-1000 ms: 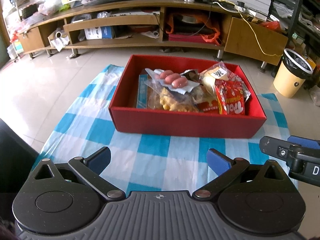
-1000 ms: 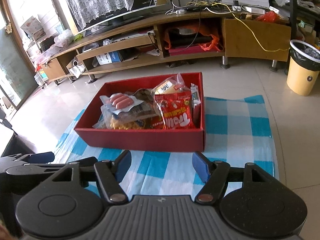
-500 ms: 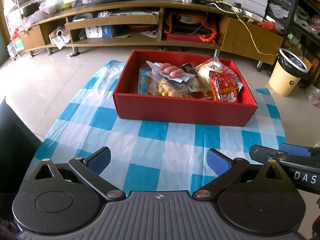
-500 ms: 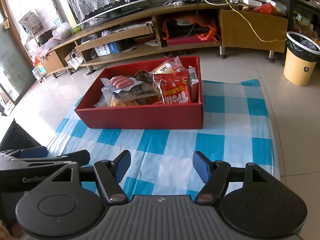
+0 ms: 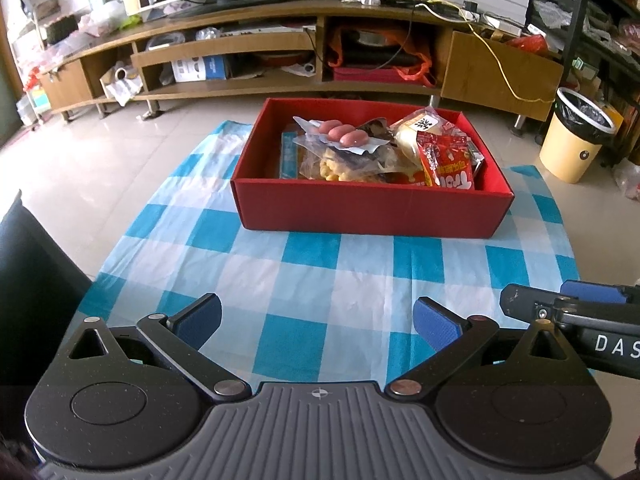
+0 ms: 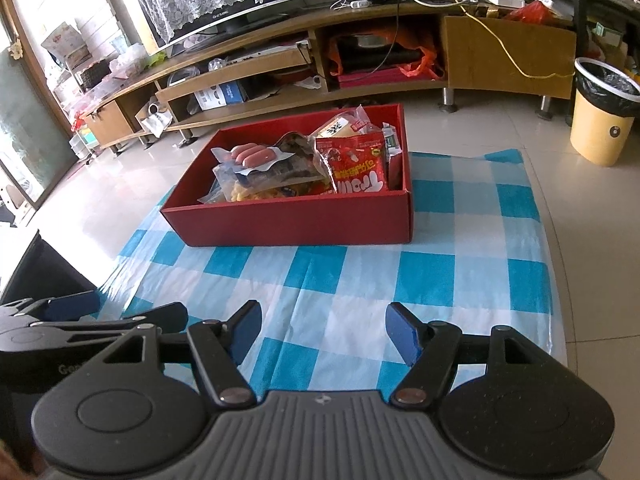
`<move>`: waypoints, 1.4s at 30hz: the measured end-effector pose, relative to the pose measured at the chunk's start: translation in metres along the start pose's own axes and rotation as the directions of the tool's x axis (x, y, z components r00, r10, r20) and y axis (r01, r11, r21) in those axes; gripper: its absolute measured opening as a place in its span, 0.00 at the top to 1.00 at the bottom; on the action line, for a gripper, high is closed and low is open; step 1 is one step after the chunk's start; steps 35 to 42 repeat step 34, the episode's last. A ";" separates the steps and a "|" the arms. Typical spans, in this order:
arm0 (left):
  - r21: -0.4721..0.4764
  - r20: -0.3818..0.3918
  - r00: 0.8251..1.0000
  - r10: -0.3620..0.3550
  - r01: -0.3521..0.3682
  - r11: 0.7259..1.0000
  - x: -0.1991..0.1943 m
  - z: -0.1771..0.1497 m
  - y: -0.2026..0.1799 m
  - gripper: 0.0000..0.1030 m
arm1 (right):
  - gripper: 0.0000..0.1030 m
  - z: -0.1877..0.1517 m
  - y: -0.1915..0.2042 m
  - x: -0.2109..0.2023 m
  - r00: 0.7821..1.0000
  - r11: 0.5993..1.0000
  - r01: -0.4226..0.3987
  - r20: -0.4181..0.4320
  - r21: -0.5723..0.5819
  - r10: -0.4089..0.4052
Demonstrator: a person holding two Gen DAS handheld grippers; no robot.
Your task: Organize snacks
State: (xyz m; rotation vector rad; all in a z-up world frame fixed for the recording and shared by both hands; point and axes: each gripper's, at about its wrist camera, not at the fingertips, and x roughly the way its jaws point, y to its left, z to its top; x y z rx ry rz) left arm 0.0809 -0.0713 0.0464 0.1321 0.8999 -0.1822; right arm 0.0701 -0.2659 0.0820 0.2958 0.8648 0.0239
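A red box (image 5: 372, 212) stands on a blue-and-white checked cloth (image 5: 280, 280) and holds several snack packs: a sausage pack (image 5: 344, 138), a clear bag of yellow snacks (image 5: 344, 166), a red packet (image 5: 448, 160) and a pale bun pack (image 5: 420, 128). The box also shows in the right wrist view (image 6: 296, 222). My left gripper (image 5: 318, 320) is open and empty over the near cloth. My right gripper (image 6: 322, 330) is open and empty beside it, also well short of the box.
A long wooden TV cabinet (image 5: 280, 48) with cluttered shelves stands behind the box. A yellow waste bin (image 5: 576, 136) stands at the right. A dark object (image 5: 28, 280) is at the left edge. The floor around the cloth is glossy tile.
Both grippers have pulled back from the box, which now looks smaller and farther away. Both stay open and empty.
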 end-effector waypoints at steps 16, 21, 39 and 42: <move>0.056 0.069 0.996 0.061 -0.065 0.996 -0.008 -0.002 -0.008 0.01 | 0.34 0.000 0.000 0.000 1.000 1.000 -0.003 -0.003 0.001 0.003; 0.056 0.069 0.996 0.059 -0.063 0.996 -0.008 -0.002 -0.007 0.02 | 0.34 0.000 0.000 0.000 1.000 1.000 -0.004 -0.004 0.002 0.004; 0.053 0.065 0.996 0.055 -0.059 0.997 -0.007 -0.003 -0.007 0.01 | 0.33 0.000 0.000 0.000 1.000 1.000 -0.007 -0.005 0.004 0.007; 0.053 0.065 0.996 0.055 -0.059 0.997 -0.007 -0.003 -0.007 0.01 | 0.33 0.000 0.000 0.000 1.000 1.000 -0.007 -0.005 0.004 0.007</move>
